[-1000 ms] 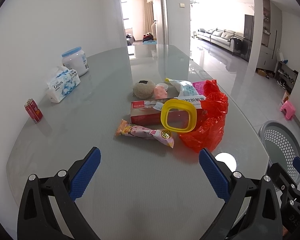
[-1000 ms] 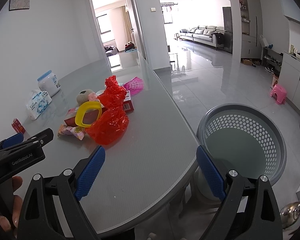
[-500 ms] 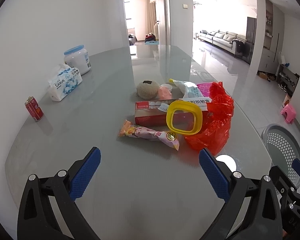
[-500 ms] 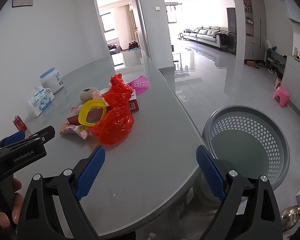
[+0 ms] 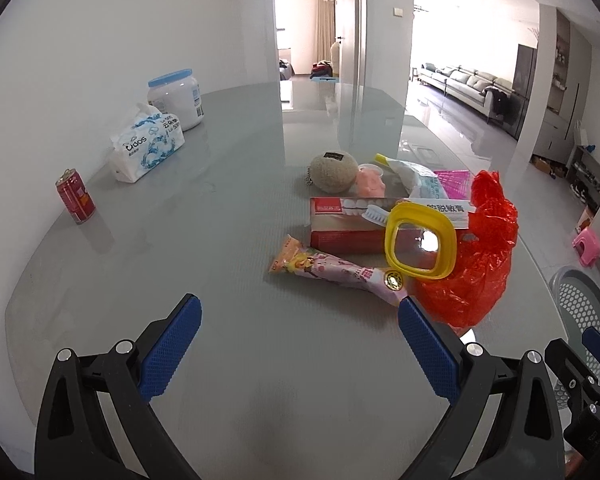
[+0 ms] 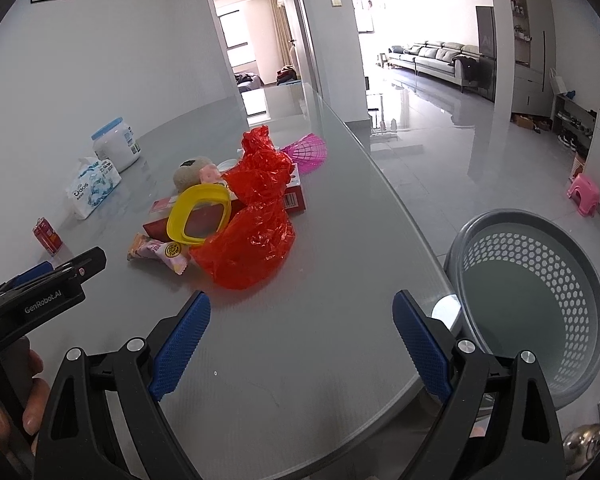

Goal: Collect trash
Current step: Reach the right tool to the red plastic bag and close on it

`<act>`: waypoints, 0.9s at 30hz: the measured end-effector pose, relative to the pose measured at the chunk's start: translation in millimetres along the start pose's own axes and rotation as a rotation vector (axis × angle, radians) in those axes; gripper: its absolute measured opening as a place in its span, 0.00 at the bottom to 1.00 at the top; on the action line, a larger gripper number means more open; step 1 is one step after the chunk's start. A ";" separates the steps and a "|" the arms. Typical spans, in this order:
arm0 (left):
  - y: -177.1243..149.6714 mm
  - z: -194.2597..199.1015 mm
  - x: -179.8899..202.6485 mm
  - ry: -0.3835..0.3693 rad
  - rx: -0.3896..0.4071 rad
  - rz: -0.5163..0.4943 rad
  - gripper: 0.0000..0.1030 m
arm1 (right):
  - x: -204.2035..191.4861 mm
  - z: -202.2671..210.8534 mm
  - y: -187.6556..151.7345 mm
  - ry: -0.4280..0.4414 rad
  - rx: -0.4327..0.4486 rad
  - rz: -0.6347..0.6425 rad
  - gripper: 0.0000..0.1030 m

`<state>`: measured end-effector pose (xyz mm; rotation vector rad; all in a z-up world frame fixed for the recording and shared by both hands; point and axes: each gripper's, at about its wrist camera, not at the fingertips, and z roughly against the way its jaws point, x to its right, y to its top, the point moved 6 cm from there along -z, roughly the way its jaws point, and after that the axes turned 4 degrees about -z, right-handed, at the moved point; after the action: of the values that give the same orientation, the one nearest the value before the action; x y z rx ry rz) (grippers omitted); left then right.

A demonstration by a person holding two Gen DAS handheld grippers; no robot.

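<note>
A pile of trash lies on the grey glass table point(image 5: 220, 240): a crumpled red plastic bag point(image 5: 480, 256) point(image 6: 252, 224), a yellow square lid point(image 5: 420, 242) point(image 6: 200, 216), a red toothpaste box point(image 5: 348, 220), a pink snack wrapper point(image 5: 336, 272) point(image 6: 156, 252), a beige sponge ball point(image 5: 334, 170) and a pink mesh piece point(image 6: 306, 152). My left gripper point(image 5: 298, 344) is open and empty, just short of the wrapper. My right gripper point(image 6: 300, 344) is open and empty, short of the red bag. A grey perforated bin point(image 6: 536, 292) stands on the floor right of the table.
A red can point(image 5: 75, 202), a tissue pack point(image 5: 148, 144) and a white jar with a blue lid point(image 5: 176, 98) stand along the wall at the left. The table's curved edge point(image 6: 404, 208) runs on the right. A pink stool point(image 6: 584, 194) sits on the floor.
Both grippers have moved forward toward the trash pile, which now looks nearer and larger. Both stay open. Nothing on the table has moved.
</note>
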<state>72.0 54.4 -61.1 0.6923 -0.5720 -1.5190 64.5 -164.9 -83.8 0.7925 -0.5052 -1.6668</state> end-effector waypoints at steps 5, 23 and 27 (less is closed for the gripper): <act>3.2 -14.4 -10.3 0.022 -0.008 0.011 0.94 | -9.6 -19.8 6.3 0.023 -0.021 0.023 0.86; 10.0 -58.3 -15.0 0.000 -0.046 0.058 0.94 | -25.1 -86.4 37.8 0.025 -0.082 0.018 0.86; 7.7 -66.8 -16.5 0.002 -0.070 0.065 0.94 | -25.6 -97.6 38.8 0.007 -0.092 0.020 0.85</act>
<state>125.6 73.8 -100.4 0.6154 -0.5322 -1.4705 164.7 -141.5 -117.0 0.7235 -0.4272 -1.6561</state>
